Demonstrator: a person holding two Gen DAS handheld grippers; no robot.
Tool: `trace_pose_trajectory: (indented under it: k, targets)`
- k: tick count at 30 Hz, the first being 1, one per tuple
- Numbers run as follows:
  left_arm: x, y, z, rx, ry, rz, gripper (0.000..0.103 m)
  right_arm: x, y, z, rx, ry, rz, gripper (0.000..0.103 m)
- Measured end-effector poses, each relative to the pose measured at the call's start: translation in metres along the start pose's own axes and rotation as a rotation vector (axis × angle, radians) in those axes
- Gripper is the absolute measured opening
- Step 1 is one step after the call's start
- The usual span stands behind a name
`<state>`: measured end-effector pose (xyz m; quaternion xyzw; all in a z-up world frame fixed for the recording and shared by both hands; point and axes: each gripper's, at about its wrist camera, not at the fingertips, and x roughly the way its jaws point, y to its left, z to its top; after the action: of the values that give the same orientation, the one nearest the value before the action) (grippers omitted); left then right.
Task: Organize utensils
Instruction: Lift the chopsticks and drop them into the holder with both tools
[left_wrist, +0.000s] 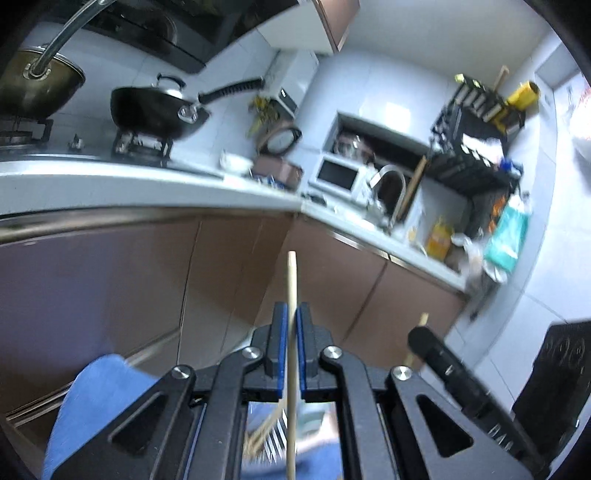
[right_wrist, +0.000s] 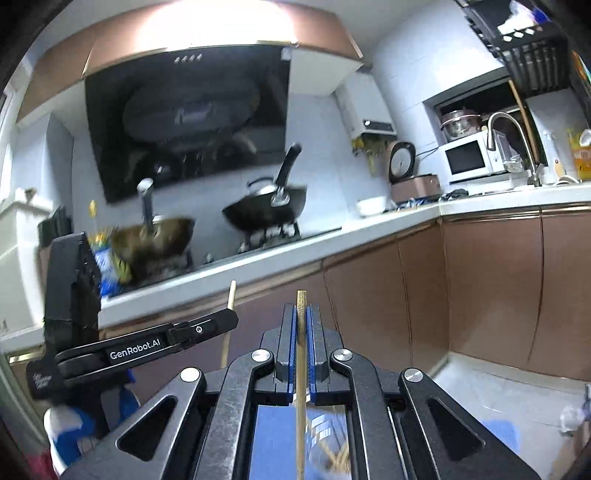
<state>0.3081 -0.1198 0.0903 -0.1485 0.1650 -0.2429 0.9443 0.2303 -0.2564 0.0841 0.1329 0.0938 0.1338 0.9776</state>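
Observation:
My left gripper (left_wrist: 292, 314) is shut on a pale wooden chopstick (left_wrist: 291, 280) that runs up between its blue pads, its tip poking above them. My right gripper (right_wrist: 301, 314) is shut on a second, darker wooden chopstick (right_wrist: 301, 299) held the same way. In the left wrist view the right gripper's black body (left_wrist: 443, 362) sits at the right with its chopstick end (left_wrist: 423, 319) showing. In the right wrist view the left gripper (right_wrist: 147, 343) sits at the left with its chopstick end (right_wrist: 231, 293) above it. Both are held in the air in front of the brown cabinets (right_wrist: 480, 288).
A white counter (right_wrist: 295, 251) carries a stove with a black wok (right_wrist: 269, 210) and a second pan (right_wrist: 155, 240), a rice cooker (right_wrist: 410, 184), a microwave (right_wrist: 472, 157) and a sink tap (right_wrist: 513, 136). A black dish rack (left_wrist: 476, 147) stands by the sink. Blue cloth (left_wrist: 96, 398) lies below.

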Motion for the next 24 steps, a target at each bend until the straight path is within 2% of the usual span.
trace_pose_trajectory:
  k: [5,11,18,23,24]
  targets:
    - [0.036,0.005,-0.007,0.014,-0.109,0.058,0.004,0.037,-0.011,-0.005,-0.033,-0.073,-0.05,0.005]
    - [0.07,0.015,-0.041,0.036,-0.158,0.115,0.005,0.056,-0.02,-0.029,-0.085,-0.089,-0.095,0.005]
    - [0.087,0.028,-0.085,0.074,-0.159,0.173,0.005,0.061,-0.03,-0.068,-0.124,-0.047,-0.13,0.005]
    - [0.077,0.033,-0.096,0.071,-0.147,0.173,0.006,0.049,-0.033,-0.078,-0.113,-0.032,-0.138,0.007]
    - [0.072,0.032,-0.096,0.073,-0.143,0.172,0.007,0.045,-0.033,-0.077,-0.113,-0.031,-0.14,0.011]
